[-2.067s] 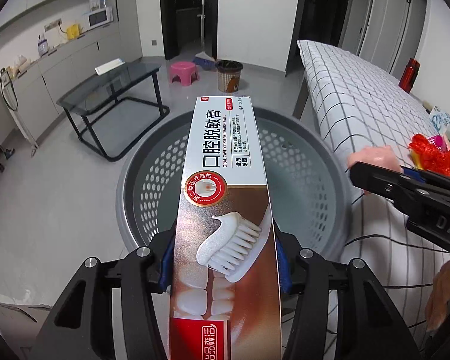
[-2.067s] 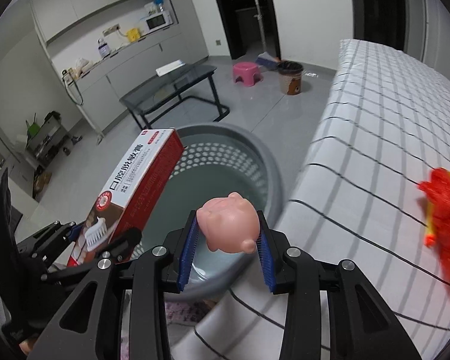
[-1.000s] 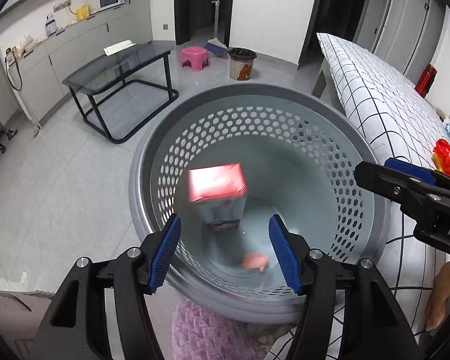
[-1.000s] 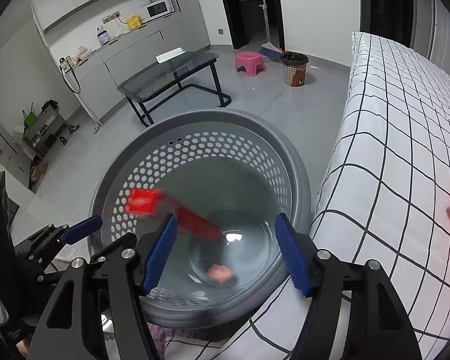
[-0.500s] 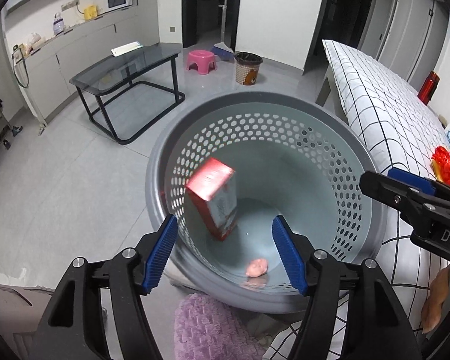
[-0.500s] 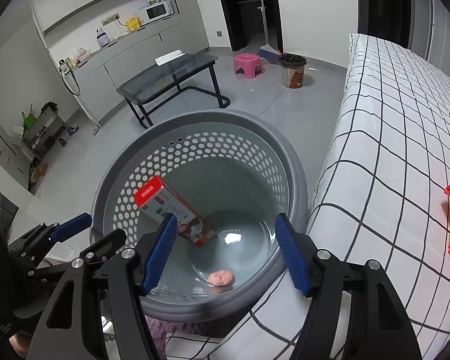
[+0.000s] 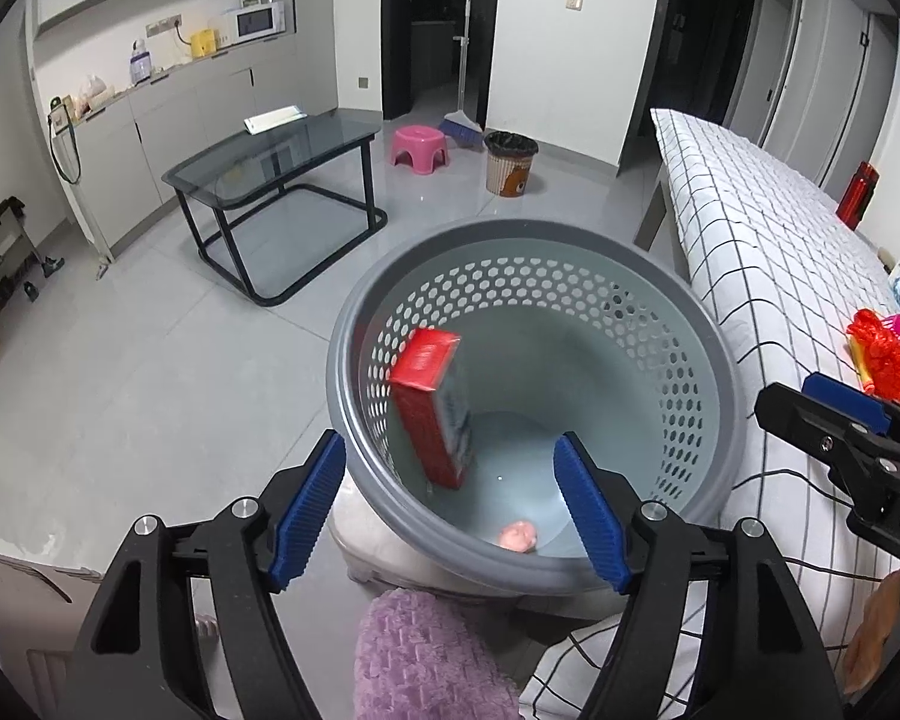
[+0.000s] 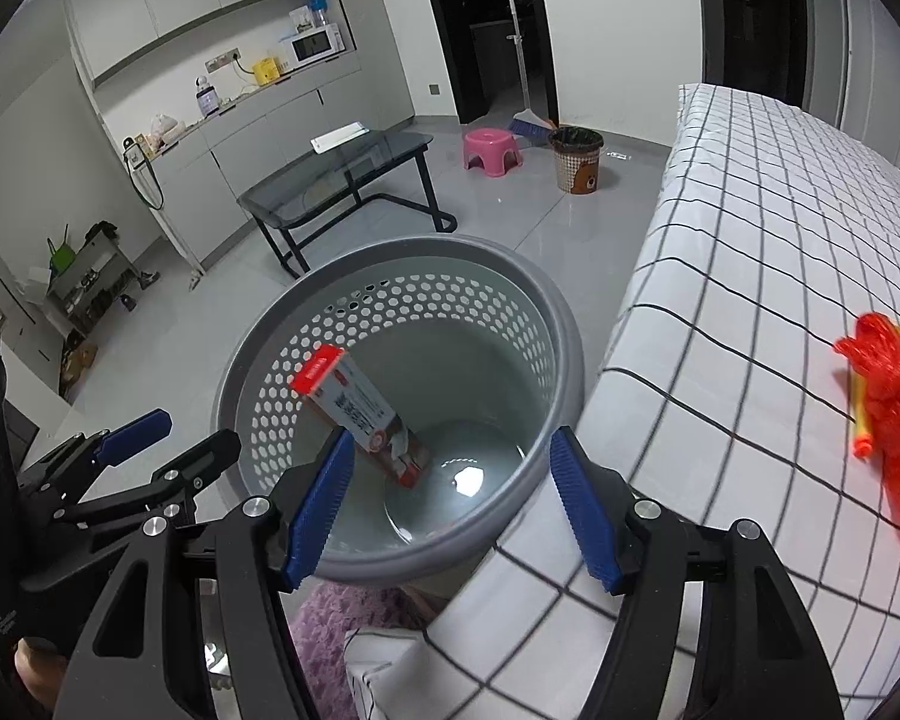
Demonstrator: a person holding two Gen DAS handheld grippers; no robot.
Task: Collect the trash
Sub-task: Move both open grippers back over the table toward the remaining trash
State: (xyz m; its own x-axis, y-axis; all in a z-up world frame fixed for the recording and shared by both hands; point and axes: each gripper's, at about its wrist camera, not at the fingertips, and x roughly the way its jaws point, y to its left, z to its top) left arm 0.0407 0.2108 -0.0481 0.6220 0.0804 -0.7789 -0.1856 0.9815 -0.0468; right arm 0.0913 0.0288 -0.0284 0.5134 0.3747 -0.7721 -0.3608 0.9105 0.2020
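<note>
The left gripper (image 7: 450, 501) has nothing between its blue pads (image 7: 309, 507), and its jaws are opening. The right gripper (image 8: 450, 504) is also spread wide and empty. Both hang above the near rim of the grey perforated laundry basket (image 7: 699, 354). Below and beyond the fingertips, the toothpaste box (image 7: 435, 408) leans on end against the basket's left inner wall, red end up. The small pink toy (image 7: 517, 535) lies on the basket floor by the near wall. Right of the basket, red mesh trash (image 8: 891, 402) rests on the checked bed (image 8: 750, 228), near its right edge.
</note>
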